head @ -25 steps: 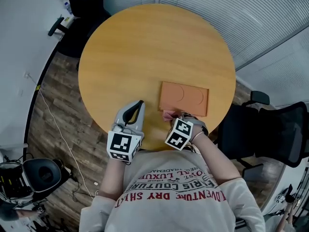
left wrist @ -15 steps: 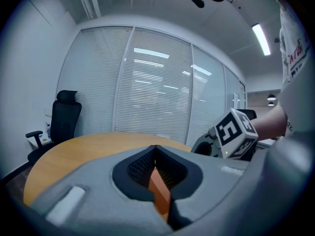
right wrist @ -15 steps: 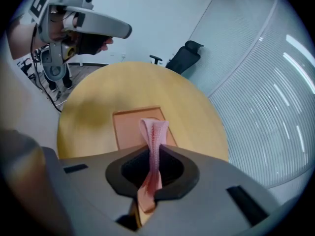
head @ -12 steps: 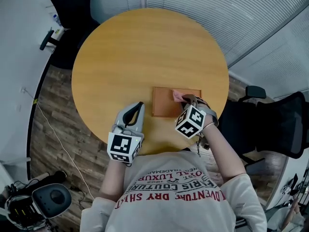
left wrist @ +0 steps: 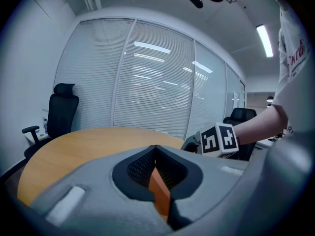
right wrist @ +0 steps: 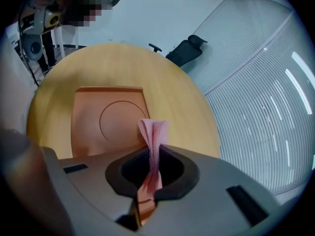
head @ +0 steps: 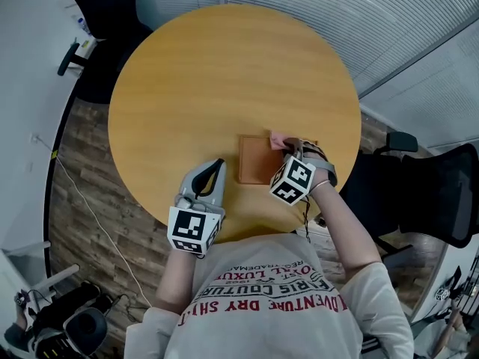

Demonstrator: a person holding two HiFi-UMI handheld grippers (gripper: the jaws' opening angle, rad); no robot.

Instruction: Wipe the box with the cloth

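Only in the right gripper view: a round recess pressed into the orange box (right wrist: 98,127), and the pink cloth (right wrist: 153,134) bunched upright in the right tool (right wrist: 152,173), clenched on it. Only in the head view: box (head: 257,159) at 5 o'clock on the round counter (head: 217,73), cloth (head: 278,140) over its 1 o'clock corner. Right tool (head: 288,146) reaching in from 5 o'clock, forearm angled across the counter edge. Left tool (head: 213,167) clenched on nothing, parked at 6 o'clock, near the box but apart, pointing to 12. Light wooden counter, plank floor (head: 82,170), black chairs (head: 105,6) at 10 and 4 o'clock, slatted blinds (head: 337,13) at 1 o'clock.
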